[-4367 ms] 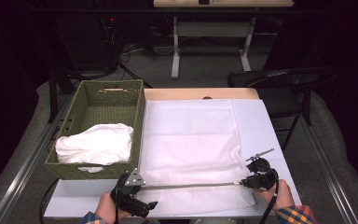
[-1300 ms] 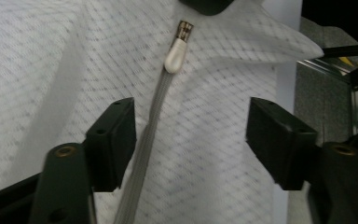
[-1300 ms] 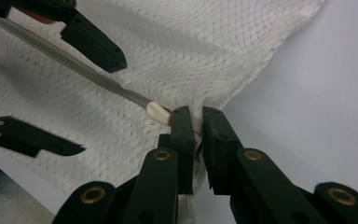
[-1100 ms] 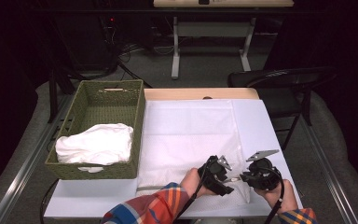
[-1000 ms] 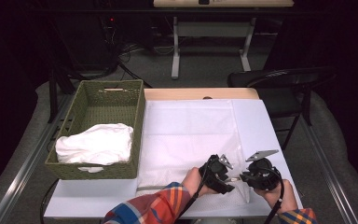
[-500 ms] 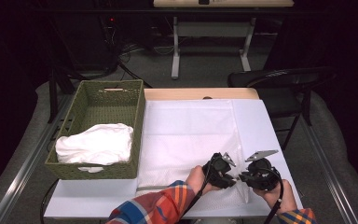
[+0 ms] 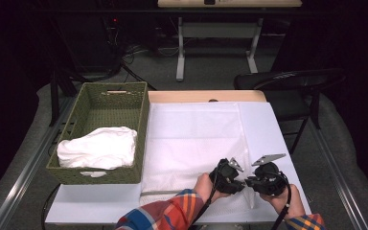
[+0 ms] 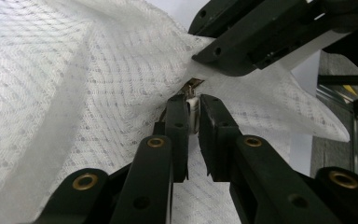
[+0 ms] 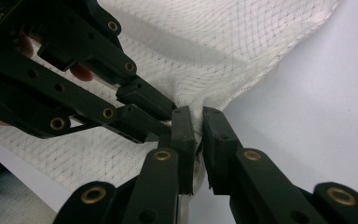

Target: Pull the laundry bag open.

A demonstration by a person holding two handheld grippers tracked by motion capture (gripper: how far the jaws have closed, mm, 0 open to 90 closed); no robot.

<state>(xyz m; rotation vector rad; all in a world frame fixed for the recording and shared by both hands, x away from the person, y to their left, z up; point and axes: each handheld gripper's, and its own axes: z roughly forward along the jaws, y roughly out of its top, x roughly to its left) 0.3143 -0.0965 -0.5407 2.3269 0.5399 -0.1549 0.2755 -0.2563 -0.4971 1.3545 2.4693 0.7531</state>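
Where dark floor (image 7: 211,72) surrounds it, white table (image 7: 273,139) bears cloth (image 7: 191,139)

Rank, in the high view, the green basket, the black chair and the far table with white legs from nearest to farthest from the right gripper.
From the right gripper, at the white cloth's near right corner:
1. Black chair, behind it to the right, off the table's right side.
2. Green basket, across the cloth on the left.
3. Far table with white legs, at the back of the room.
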